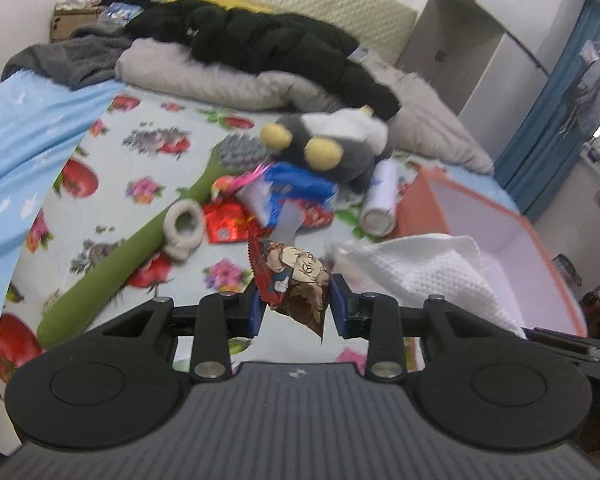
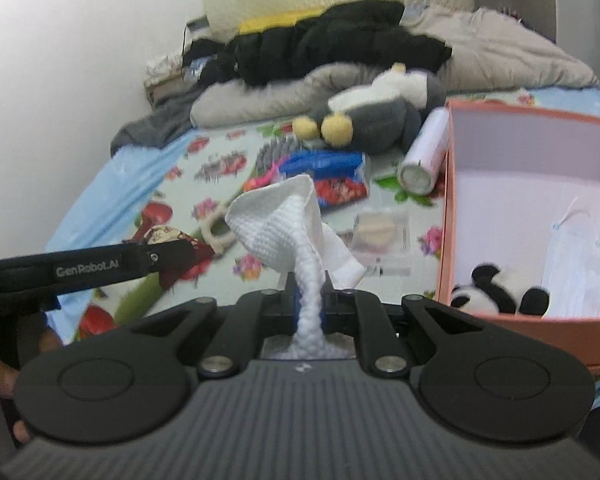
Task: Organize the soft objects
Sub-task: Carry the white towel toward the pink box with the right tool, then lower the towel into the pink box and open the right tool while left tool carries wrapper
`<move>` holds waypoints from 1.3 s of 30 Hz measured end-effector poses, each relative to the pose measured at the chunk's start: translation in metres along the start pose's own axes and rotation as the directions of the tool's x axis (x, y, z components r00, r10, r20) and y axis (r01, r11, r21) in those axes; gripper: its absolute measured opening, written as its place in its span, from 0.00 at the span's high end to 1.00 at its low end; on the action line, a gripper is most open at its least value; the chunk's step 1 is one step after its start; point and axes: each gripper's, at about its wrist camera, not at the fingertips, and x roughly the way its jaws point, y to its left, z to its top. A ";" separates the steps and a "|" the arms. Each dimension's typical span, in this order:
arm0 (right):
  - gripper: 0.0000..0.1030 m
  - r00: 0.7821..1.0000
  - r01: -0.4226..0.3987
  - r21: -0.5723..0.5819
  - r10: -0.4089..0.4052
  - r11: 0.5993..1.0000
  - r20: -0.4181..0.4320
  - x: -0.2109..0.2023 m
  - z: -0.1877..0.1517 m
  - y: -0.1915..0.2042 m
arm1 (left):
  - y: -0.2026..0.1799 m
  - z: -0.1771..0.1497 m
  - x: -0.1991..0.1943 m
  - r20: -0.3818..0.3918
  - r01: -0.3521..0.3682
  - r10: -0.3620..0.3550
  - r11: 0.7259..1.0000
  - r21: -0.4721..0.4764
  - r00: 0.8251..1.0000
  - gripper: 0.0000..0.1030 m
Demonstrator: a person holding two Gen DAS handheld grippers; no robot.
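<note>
My left gripper (image 1: pixel 296 304) is shut on a red-brown snack packet (image 1: pixel 294 280) with a cartoon figure, held above the flowered bedsheet. My right gripper (image 2: pixel 311 296) is shut on a white waffle-weave cloth (image 2: pixel 284 220) that stands up between its fingers; the same cloth (image 1: pixel 424 272) shows at the right of the left wrist view. The pink-orange box (image 2: pixel 448 216) stands open on the right, holding a panda plush (image 2: pixel 496 288) and a face mask (image 2: pixel 576 264). A grey-and-white plush (image 1: pixel 332 140) with yellow feet lies further back.
On the sheet lie a green brush (image 1: pixel 140 248), a cream scrunchie (image 1: pixel 184 228), red and blue packets (image 1: pixel 300 188), a white bottle (image 2: pixel 424 156) and a clear pouch (image 2: pixel 380 236). Black jacket (image 1: pixel 268 36) and grey blanket (image 1: pixel 204 76) are piled at the headboard. A hand (image 2: pixel 0 376) shows low left.
</note>
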 end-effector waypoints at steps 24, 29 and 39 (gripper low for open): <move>0.88 0.949 0.068 0.073 -0.087 0.995 0.304 -0.091 0.070 -0.064 | -0.125 0.065 -0.013 0.078 0.175 -0.188 0.974 0.145 0.979 0.66; 0.88 0.940 0.128 0.111 -0.157 0.985 0.304 -0.087 0.070 -0.092 | -0.146 0.058 0.017 0.018 0.205 -0.211 0.963 0.174 0.977 0.67; 0.89 0.955 0.174 0.233 -0.222 0.957 0.197 -0.055 0.038 -0.146 | -0.116 0.019 0.094 -0.161 0.117 -0.087 0.976 0.186 0.983 0.66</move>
